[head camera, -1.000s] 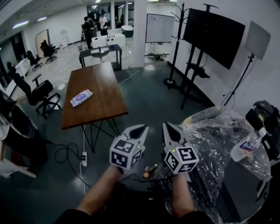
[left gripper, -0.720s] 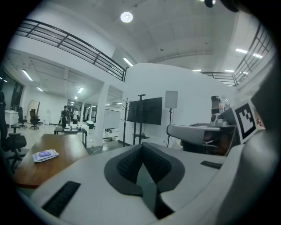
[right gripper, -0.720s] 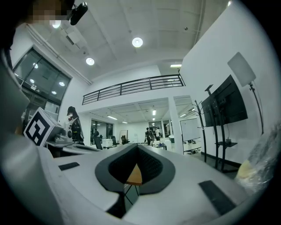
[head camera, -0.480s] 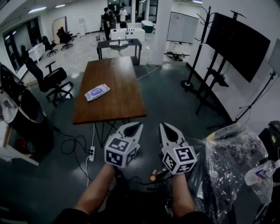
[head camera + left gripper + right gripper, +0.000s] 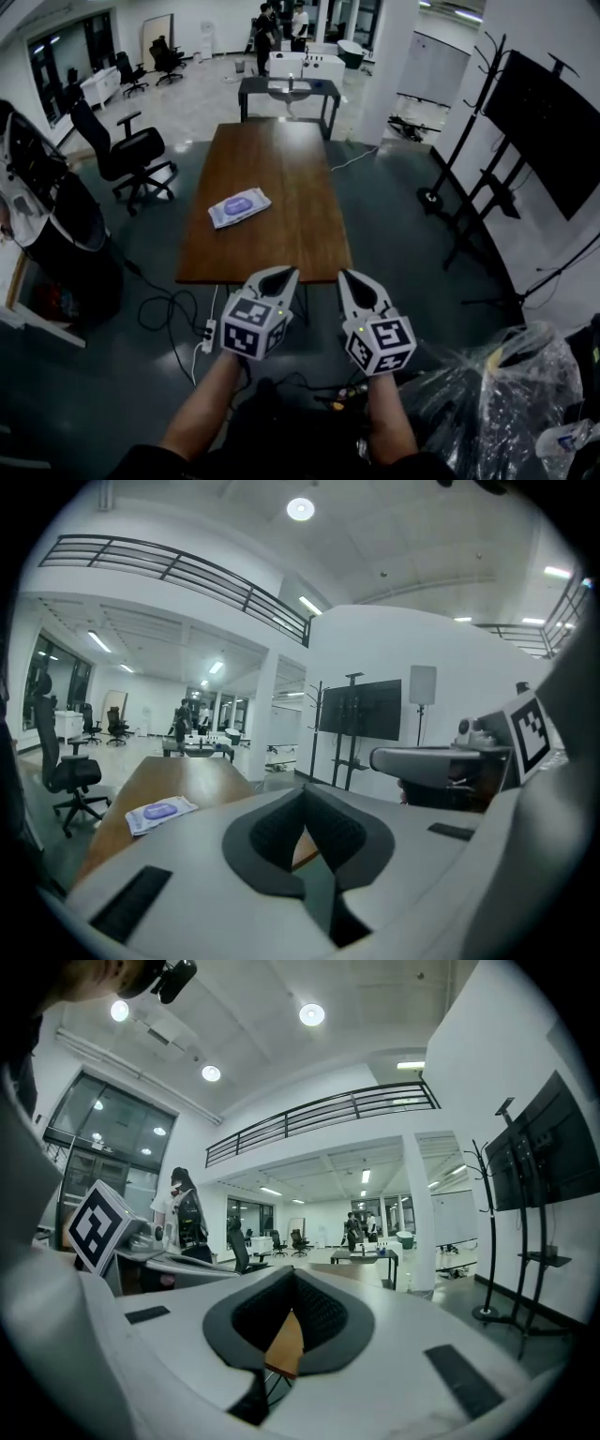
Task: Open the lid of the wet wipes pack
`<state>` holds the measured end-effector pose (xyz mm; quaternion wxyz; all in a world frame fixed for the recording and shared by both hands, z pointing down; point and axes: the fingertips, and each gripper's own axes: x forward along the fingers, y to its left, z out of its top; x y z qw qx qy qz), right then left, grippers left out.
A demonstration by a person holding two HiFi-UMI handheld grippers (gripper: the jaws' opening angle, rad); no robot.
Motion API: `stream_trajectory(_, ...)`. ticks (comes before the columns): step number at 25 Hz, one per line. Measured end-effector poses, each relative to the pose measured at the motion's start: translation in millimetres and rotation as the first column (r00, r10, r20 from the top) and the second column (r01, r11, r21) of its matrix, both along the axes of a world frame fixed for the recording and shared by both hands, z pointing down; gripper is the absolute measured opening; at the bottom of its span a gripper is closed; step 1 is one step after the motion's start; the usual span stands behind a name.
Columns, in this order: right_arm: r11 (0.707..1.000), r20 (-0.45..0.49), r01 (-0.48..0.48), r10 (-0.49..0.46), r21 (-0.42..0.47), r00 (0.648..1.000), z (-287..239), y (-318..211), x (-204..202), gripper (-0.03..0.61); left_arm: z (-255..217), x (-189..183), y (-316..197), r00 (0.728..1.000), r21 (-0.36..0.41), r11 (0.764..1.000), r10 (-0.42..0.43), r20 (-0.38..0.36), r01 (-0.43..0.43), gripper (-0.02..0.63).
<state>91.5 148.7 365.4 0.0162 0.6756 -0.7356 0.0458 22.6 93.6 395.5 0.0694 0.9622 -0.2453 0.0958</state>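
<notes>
The wet wipes pack (image 5: 239, 207) is a flat white pouch with a purple label, lid closed. It lies near the left edge of a long brown wooden table (image 5: 291, 173). Both grippers are held side by side in the air short of the table's near end, well apart from the pack. My left gripper (image 5: 289, 272) is shut and holds nothing. My right gripper (image 5: 345, 275) is also shut and holds nothing. In the left gripper view the pack (image 5: 159, 812) shows left of the closed tips (image 5: 305, 794). The right gripper view shows its own closed tips (image 5: 292, 1275), with no pack in sight.
A black office chair (image 5: 131, 155) stands left of the table. Cables and a power strip (image 5: 208, 336) lie on the floor under its near end. A coat rack (image 5: 469, 187) and a TV on a stand (image 5: 548, 131) are at the right. Crumpled clear plastic (image 5: 497, 403) sits at lower right.
Both grippers have travelled together toward the wooden table, which now sits straight ahead and closer. The plastic-covered surface has slid off to the lower right. Both stayed shut.
</notes>
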Motion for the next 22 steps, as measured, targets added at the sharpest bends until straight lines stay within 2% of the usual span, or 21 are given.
stream_trajectory(4,0.999,-0.010,0.042,-0.042,-0.005,0.999,4,-54,-23,0.011,12,-23,-50,0.999,-0.011,0.999,-0.038,0.005,0.038,0.005)
stream_trajectory(12,0.989,-0.033,0.137,-0.139,-0.051,0.990,29,-130,-75,0.011,48,-76,-118,0.992,-0.063,0.990,-0.122,0.021,0.123,0.005)
stream_trajectory(16,0.976,-0.040,0.208,-0.211,-0.070,0.977,40,-171,-83,0.011,58,-81,-153,0.986,-0.083,0.982,-0.167,0.026,0.169,0.005)
stream_trajectory(20,0.963,-0.035,0.254,-0.258,-0.090,0.966,55,-219,-90,0.011,77,-90,-193,0.975,-0.100,0.971,-0.211,0.064,0.217,0.005)
stream_trajectory(22,0.954,-0.043,0.283,-0.288,-0.102,0.957,60,-255,-77,0.011,82,-80,-226,0.967,-0.102,0.963,-0.243,0.080,0.250,0.005)
